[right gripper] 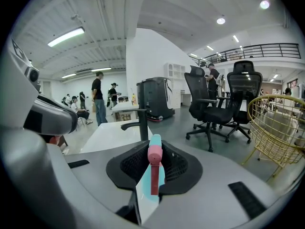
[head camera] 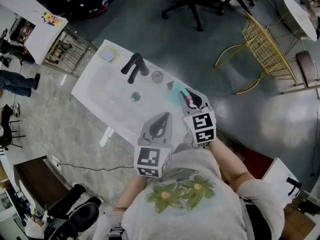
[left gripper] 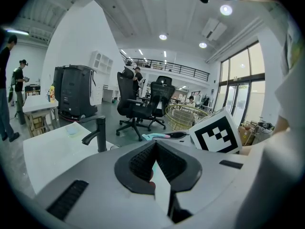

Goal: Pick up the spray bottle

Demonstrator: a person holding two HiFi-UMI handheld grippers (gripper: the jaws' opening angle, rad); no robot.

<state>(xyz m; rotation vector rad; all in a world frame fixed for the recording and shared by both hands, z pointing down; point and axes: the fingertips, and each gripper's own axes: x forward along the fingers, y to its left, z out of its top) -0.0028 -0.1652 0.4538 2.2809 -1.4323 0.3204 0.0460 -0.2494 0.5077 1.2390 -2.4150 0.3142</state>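
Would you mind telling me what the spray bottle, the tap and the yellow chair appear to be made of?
The spray bottle looks like plastic: smooth pale teal body, opaque pink head. The tap is likely metal, matte black, with no bright glints. The chair is probably metal wire, gold-coloured, in an open see-through lattice.

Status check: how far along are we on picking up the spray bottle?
Done: the right gripper is shut on the spray bottle, its pink nozzle showing between the jaws. In hand: the bottle appears held up off the white sink counter. Left: little, if anything; the left gripper is shut and empty.
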